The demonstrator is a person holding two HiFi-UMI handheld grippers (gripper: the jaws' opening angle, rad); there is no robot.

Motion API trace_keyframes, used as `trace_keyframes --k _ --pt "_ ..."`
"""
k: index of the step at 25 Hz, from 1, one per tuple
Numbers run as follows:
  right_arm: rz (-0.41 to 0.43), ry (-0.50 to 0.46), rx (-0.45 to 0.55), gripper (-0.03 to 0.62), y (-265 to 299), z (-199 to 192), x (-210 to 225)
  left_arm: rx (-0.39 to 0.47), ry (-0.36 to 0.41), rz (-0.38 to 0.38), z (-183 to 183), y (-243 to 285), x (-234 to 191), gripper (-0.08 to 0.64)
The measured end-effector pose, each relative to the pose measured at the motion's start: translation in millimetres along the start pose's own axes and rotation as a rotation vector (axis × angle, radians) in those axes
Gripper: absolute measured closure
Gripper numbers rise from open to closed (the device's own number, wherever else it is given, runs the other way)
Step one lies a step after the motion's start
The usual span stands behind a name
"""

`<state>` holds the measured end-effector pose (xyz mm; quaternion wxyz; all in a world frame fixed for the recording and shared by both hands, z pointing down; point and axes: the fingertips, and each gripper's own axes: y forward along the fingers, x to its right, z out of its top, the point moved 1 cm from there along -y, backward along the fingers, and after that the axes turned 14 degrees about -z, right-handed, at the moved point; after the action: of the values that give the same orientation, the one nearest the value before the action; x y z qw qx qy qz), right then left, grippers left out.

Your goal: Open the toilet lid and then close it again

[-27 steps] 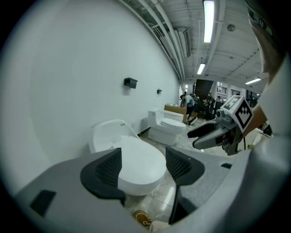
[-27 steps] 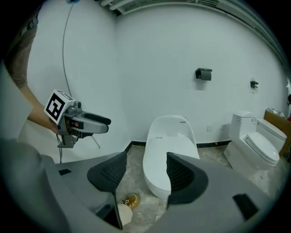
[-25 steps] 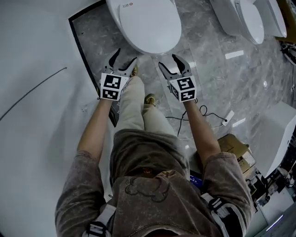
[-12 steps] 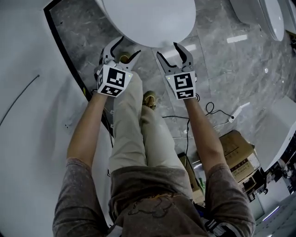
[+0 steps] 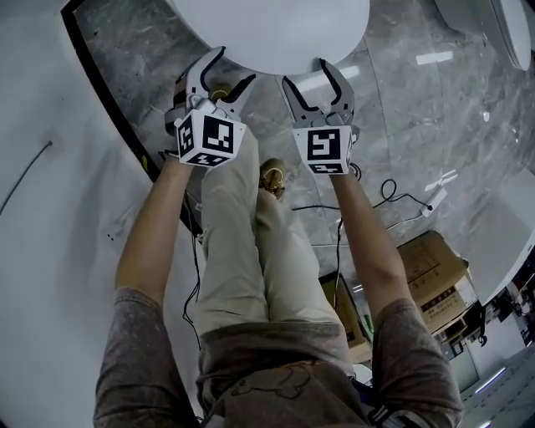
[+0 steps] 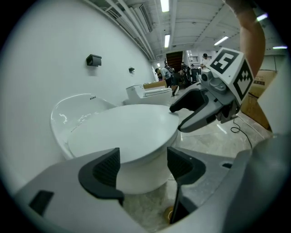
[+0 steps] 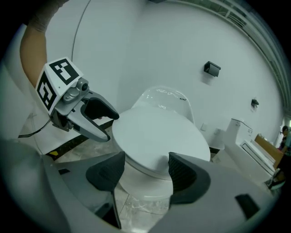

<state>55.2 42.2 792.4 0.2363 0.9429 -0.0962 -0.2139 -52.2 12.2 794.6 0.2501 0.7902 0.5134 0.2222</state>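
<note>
While the toilet lid (image 5: 276, 33) lies closed, the left hand-held gripper (image 5: 236, 67) and right hand-held gripper (image 5: 303, 73) hover released near its front edge; the right jaws have just been opening, nothing between them

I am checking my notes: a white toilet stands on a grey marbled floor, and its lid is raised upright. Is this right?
No: the lid lies flat, closed on the toilet, as the right gripper view shows. The rest holds.

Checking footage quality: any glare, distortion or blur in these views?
Head view: fairly sharp, light streaks glare off the marble floor. Left gripper view: fisheye bend, dark corners, bright ceiling lights. Right gripper view: same bend, toilet lid evenly lit.
</note>
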Motion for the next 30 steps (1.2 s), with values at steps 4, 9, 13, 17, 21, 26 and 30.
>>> trace_keyframes --k 4,9,13,17,21,26,30 --pt "-0.005 -0.026 0.017 0.301 1.1 0.0 -0.8 -0.006 -0.012 0.036 0.2 2.1 -1.2 0.245" --pt "0.009 -0.044 0.02 0.301 2.2 1.3 -2.1 -0.011 -0.037 0.046 0.7 1.8 -1.9 0.245" --pt "0.015 -0.036 0.02 0.3 -0.5 7.2 3.9 -0.012 -0.042 0.014 9.8 0.5 -3.3 0.244" --pt "0.019 -0.021 0.024 0.299 -8.0 18.9 11.5 -0.001 -0.076 -0.001 21.2 -7.5 -5.1 0.242" --pt "0.022 -0.024 0.03 0.299 -20.0 41.4 22.3 0.012 -0.1 0.001 40.8 -23.3 -8.9 0.242" --pt "0.033 -0.021 0.085 0.3 -41.6 99.6 44.9 0.052 -0.128 0.0 85.2 -57.0 -22.5 0.242" --pt "0.038 0.012 0.116 0.301 -54.1 159.0 67.0 0.096 -0.17 0.023 127.6 -90.2 -45.1 0.242"
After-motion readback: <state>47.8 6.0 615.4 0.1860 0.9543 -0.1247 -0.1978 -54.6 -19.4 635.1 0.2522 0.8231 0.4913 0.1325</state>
